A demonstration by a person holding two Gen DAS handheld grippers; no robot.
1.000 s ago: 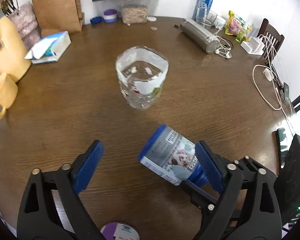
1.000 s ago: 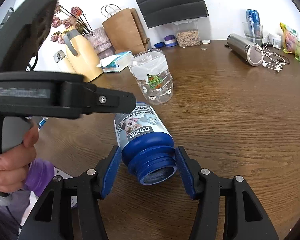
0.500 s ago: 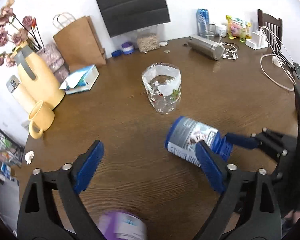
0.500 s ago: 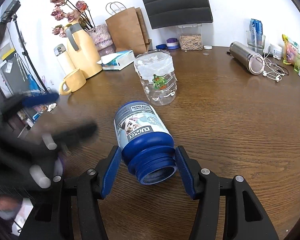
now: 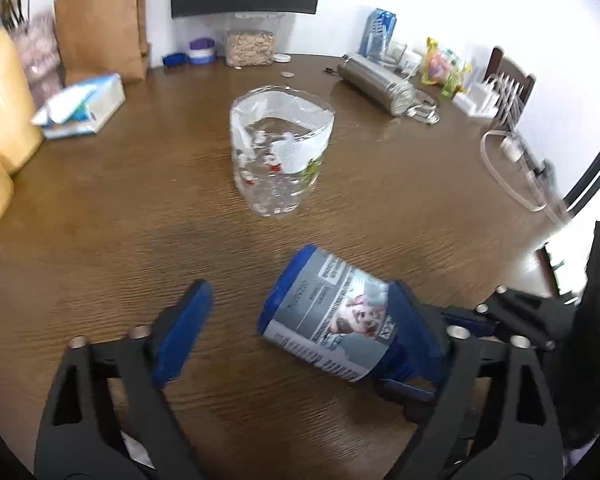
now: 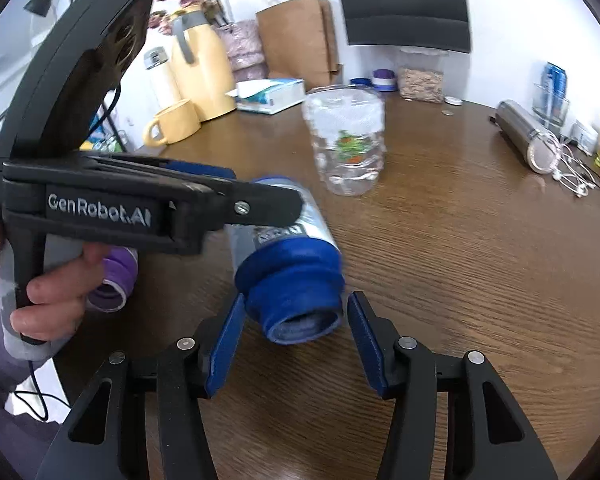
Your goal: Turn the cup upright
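Observation:
A blue cup [image 5: 332, 316] with a grey picture label lies on its side on the brown table [image 5: 100, 240]. Its open mouth [image 6: 304, 320] faces my right gripper [image 6: 296, 306], which is open, with a pad close on each side of the blue neck and a small gap at the right pad. My left gripper [image 5: 296, 312] comes in from the side and is open. Its right finger [image 5: 416, 332] lies against the cup's neck end and its left finger [image 5: 180, 336] stands well off the base. In the right wrist view, a hand [image 6: 56, 292] holds the left gripper [image 6: 264, 190].
A clear glass [image 5: 280, 148] stands upright just beyond the cup. A purple jar [image 6: 114, 280] lies near the table edge by the hand. A yellow mug [image 6: 176, 122], a yellow jug [image 6: 200, 68] and a tissue box [image 5: 84, 106] stand at the left, with a steel flask [image 5: 376, 82] and cables [image 5: 512, 168] at the right.
The left gripper pulled up and away half a second ago and has come back down over the cup. The right gripper's jaws stand slightly wider around the neck.

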